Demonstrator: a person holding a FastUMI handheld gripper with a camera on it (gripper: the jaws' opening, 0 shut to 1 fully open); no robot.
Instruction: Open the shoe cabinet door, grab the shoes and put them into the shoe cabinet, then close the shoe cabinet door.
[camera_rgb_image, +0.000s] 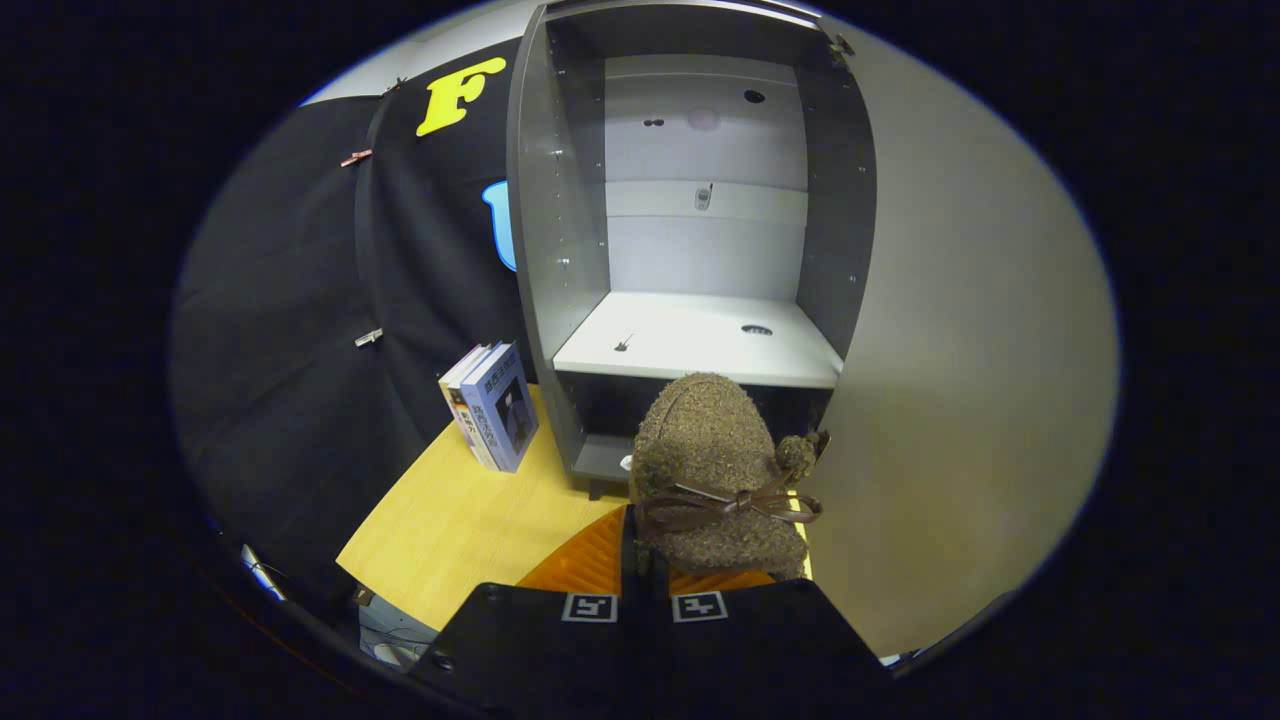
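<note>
A fuzzy brown shoe (712, 460) with a dark ribbon bow hangs just ahead of my fingers, toe pointing toward the shoe cabinet (548, 250). My gripper (640, 548) is shut on the shoe's rear edge, with the fingers close together under it. The cabinet stands open straight ahead. Its pale shelf (690, 340) is bare, and a dark lower compartment lies behind the shoe. The cabinet door (960, 400) is swung wide open on the right, next to the shoe.
Three books (493, 405) stand upright on the wooden table (450, 530), just left of the cabinet's foot. The booth's black cloth wall (300, 350) hangs behind them on the left.
</note>
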